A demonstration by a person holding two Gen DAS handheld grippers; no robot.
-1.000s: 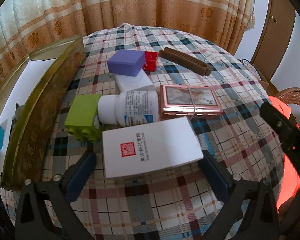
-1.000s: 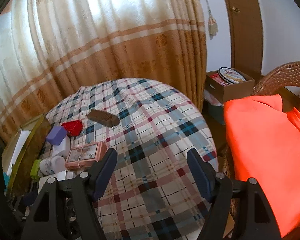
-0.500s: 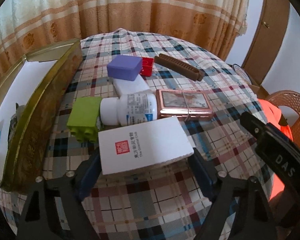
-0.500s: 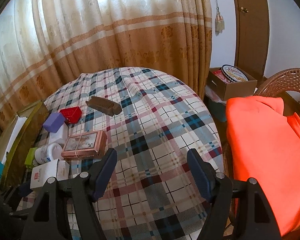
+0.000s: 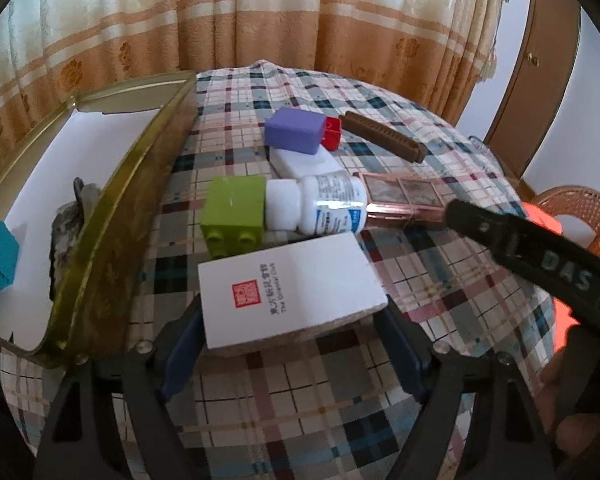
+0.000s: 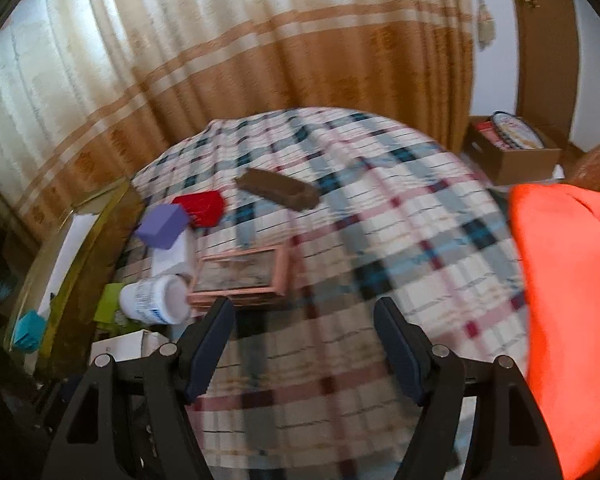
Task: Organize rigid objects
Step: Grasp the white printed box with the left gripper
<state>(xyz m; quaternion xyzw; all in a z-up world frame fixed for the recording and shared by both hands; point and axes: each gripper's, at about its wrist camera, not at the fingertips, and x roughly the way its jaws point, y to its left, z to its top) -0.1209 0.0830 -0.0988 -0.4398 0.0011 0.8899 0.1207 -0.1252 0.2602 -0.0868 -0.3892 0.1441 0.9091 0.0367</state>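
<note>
Closing in since half a second ago, the left claw (image 5: 290,356) now brackets the white box (image 5: 290,290) on the plaid bench (image 5: 300,392), jaws spread, contact unclear. Right claw (image 6: 302,346) hangs open and empty, swung nearer the pink case (image 6: 242,278), its view blurred.

white box (image 5: 292,286) flat near table edge; behind it pill bottle (image 5: 320,210) on side, cap touching green block (image 5: 234,216); pink case (image 5: 400,200) at bottle's base.
</note>
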